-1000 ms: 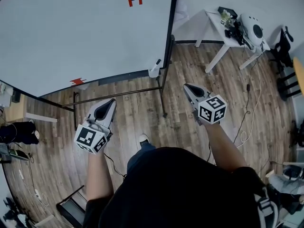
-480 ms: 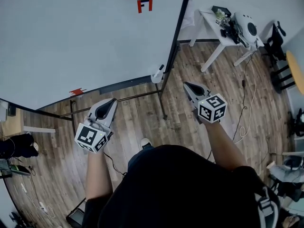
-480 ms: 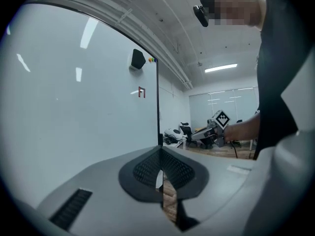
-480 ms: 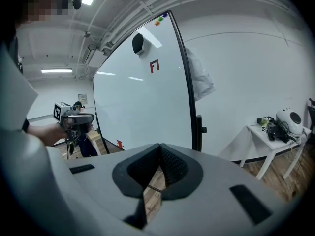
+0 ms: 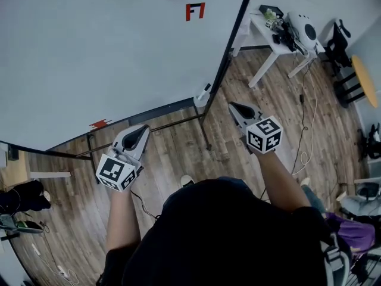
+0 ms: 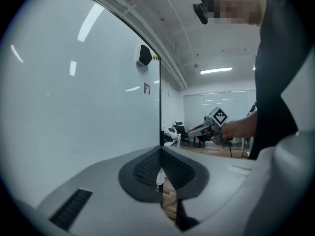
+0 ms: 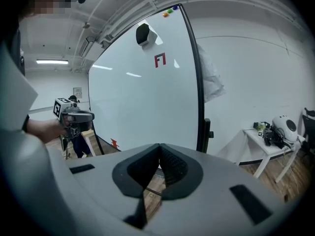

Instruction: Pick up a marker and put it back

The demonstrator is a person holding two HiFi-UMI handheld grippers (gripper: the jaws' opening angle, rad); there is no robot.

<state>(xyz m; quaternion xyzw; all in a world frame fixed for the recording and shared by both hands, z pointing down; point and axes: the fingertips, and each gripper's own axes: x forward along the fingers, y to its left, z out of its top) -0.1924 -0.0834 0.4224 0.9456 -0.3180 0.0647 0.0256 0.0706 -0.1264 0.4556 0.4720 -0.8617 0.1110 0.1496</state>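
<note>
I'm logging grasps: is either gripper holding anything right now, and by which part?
Nothing is held: the left gripper and right gripper are both shut and empty.

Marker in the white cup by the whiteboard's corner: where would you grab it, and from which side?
Take the marker by its dark upper end, probably: only that clears the white cup. It sticks up slanted, so come from above on the floor side. The right gripper, nearest, is shut now.

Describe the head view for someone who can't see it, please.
Seen from above, a person holds a left gripper and a right gripper, both shut and empty, towards a large whiteboard standing on a wood floor. A marker stands in a white holder at the board's lower right corner.
</note>
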